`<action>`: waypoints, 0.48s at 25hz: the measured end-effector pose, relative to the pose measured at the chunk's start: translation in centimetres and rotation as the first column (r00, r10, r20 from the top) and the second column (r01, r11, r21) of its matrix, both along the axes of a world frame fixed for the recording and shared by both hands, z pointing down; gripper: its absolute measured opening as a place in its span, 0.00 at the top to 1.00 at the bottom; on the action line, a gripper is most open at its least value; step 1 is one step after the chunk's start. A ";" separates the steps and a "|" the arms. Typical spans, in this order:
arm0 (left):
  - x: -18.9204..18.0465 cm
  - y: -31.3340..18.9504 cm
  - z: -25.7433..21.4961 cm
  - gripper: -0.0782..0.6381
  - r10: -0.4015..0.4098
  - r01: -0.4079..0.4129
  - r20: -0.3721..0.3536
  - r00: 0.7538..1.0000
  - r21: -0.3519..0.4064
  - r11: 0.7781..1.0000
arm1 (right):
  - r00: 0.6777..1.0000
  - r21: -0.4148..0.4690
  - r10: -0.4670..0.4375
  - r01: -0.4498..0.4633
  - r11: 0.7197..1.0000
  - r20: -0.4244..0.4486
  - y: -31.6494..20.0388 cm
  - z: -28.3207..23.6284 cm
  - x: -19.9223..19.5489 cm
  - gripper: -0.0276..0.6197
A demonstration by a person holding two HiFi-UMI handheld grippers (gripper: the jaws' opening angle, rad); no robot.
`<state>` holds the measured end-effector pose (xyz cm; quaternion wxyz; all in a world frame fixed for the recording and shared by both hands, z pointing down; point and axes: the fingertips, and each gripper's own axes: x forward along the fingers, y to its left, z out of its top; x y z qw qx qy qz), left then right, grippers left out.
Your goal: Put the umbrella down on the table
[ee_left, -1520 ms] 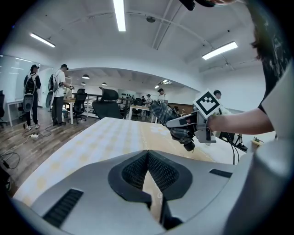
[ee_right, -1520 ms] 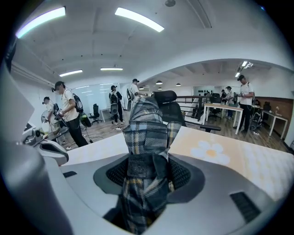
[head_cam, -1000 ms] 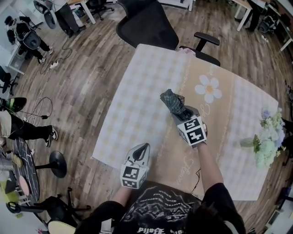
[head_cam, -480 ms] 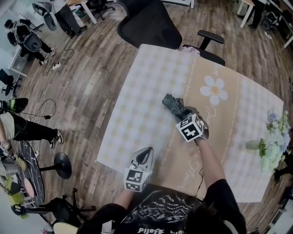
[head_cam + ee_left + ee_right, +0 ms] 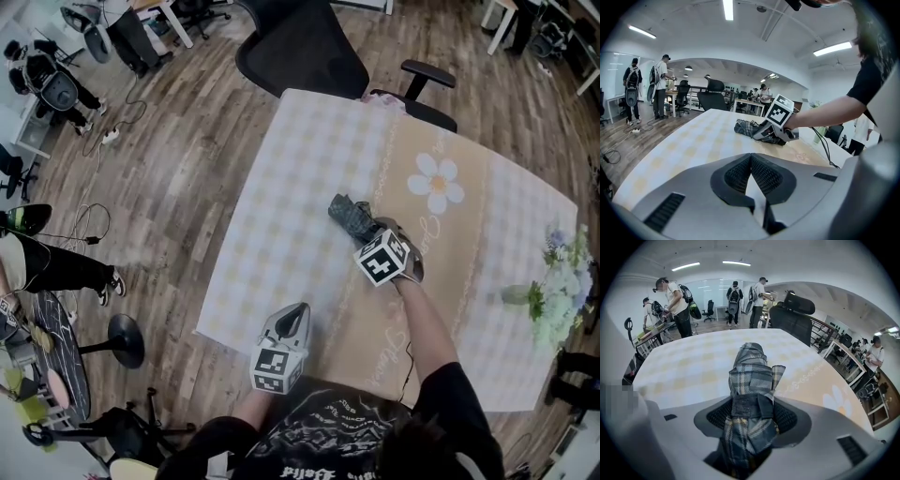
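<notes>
1. The right arm [image 5: 424,330], bare below a black sleeve, reaches out over the middle of the table [image 5: 281,216], with the right gripper [image 5: 367,231] tilted steeply down toward the tabletop.
2. Its jaws have just been opening a little, yet the folded plaid umbrella [image 5: 751,380] fills the gap between them and the pads meet its fabric on both sides.
3. The left gripper [image 5: 296,313] is held at the table's near edge, pointing across the table at a shallow downward slant; its jaws are pressed together with nothing between them.
4. A clear vase [image 5: 513,295] stands near the table's right edge and holds a bunch of pale flowers [image 5: 561,279].
5. The umbrella is collapsed short, its grey-blue and cream plaid canopy bunched in loose folds, with a dark strap wrapped round it.
6. It lies low near the table's middle; seen from the left gripper view, its free end appears to rest on the checked tablecloth.
</notes>
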<state>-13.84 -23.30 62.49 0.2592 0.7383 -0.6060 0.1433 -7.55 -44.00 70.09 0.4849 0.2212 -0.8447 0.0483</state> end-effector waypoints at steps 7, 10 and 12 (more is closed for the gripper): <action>-0.7 0.3 -1.1 0.87 -0.017 0.016 0.014 1.000 0.037 0.999 | 0.991 -0.021 0.073 -0.071 0.997 0.111 0.0 -1.5 0.5 0.33; -0.7 0.7 -1.4 0.87 -0.020 0.019 0.014 1.000 0.041 0.999 | 0.979 -0.016 0.112 -0.111 0.994 0.168 0.1 -3.2 1.0 0.31; -0.5 0.8 -1.6 0.87 -0.012 0.012 0.011 1.000 0.050 0.999 | 0.970 -0.008 0.132 -0.133 0.991 0.205 0.3 -4.4 1.5 0.31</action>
